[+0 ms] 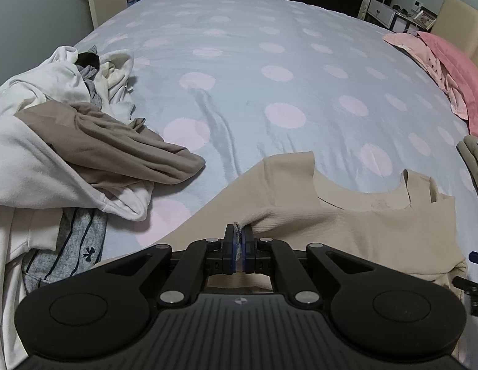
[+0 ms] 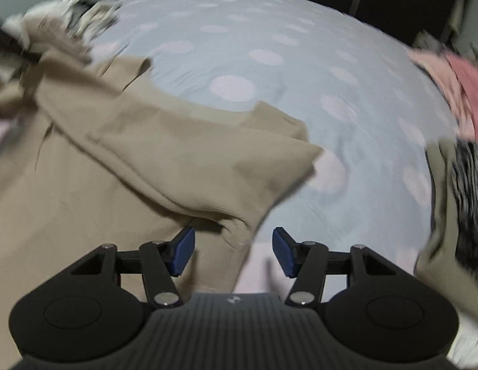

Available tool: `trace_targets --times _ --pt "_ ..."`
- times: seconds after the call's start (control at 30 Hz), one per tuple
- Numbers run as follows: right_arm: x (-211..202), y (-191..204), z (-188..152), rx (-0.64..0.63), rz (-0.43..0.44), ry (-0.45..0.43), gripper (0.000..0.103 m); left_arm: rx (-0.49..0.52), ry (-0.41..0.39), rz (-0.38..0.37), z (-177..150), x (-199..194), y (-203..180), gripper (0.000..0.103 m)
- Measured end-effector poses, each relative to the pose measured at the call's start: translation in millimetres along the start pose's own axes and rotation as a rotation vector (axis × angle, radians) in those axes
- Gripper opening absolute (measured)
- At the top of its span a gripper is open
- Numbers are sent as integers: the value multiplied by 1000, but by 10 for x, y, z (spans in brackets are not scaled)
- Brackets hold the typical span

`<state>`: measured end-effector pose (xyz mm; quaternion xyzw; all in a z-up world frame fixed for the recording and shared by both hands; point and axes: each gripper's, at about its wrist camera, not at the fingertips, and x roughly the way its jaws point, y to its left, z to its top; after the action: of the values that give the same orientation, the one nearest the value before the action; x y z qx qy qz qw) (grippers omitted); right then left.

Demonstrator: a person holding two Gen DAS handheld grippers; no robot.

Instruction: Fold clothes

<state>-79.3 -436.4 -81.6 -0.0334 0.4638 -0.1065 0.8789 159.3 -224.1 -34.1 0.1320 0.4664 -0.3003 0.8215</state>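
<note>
Left wrist view: left gripper (image 1: 239, 243) pitched steeply down at the bed (image 1: 239, 61), jaws pressed together on a pinch of the beige top (image 1: 347, 231). That garment lay spread on the near part of the bed, neckline toward the far side. Pile of unfolded clothes (image 1: 69, 141) sat at the left, just beside the top; pink pillows (image 1: 448, 71) far right. Judged step: laying out the top and taking hold for a first fold.

Right wrist view: blurred frame. Right gripper (image 2: 232, 252) also angled down, jaws about half open, nothing clamped. A bunched edge of the beige top (image 2: 146, 169) lay between the blue pads (image 2: 183, 252), nearer the left one; contact could not be told. A dark patterned garment (image 2: 467, 185) lay at the right edge. Next move likely calls for shutting on that edge, then lifting both grips together to carry the fold across.
</note>
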Motion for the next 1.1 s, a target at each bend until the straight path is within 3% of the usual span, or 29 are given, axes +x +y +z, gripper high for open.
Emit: trace_targets --times 0.1,0.2,0.23,0.27,0.37,0.5,0.6,0.7,0.77,0.8,0.83,0.93,1.1 --pt "135 100 1 -84 -69 2 52 -10 2 -4 8 3 23 1" --pt "187 181 11 -158 -138 -17 38 -18 -12 -16 10 -25 58 1" --pt "155 177 21 -163 -141 -24 32 -23 -20 -24 12 -40 73 1" --pt "114 151 27 -158 -135 -19 16 -29 -30 -39 16 -55 89 1" --pt "-6 68 42 -141 -122 -2 13 -40 -22 -70 17 -28 78 1" --pt "3 -238 -26 19 -86 93 11 -17 22 -97 -36 92 -37 1" --pt "158 -414 -109 137 -45 183 11 53 64 -57 -148 274 -202 2" --pt "210 -504 -123 183 -2 198 13 79 73 -33 -211 383 -240 3" --pt "139 -583 -90 208 30 209 18 59 74 -47 -221 398 -191 10" --pt "92 -622 -78 223 41 213 27 53 68 -51 -226 391 -160 16" --pt "17 -662 -78 246 41 212 34 47 61 -54 -230 385 -132 19" --pt "-194 -885 -39 370 76 168 34 29 54 -53 -217 393 -90 23" --pt "-83 -1386 2 750 150 48 37 20 71 -53 -221 442 -89 23"
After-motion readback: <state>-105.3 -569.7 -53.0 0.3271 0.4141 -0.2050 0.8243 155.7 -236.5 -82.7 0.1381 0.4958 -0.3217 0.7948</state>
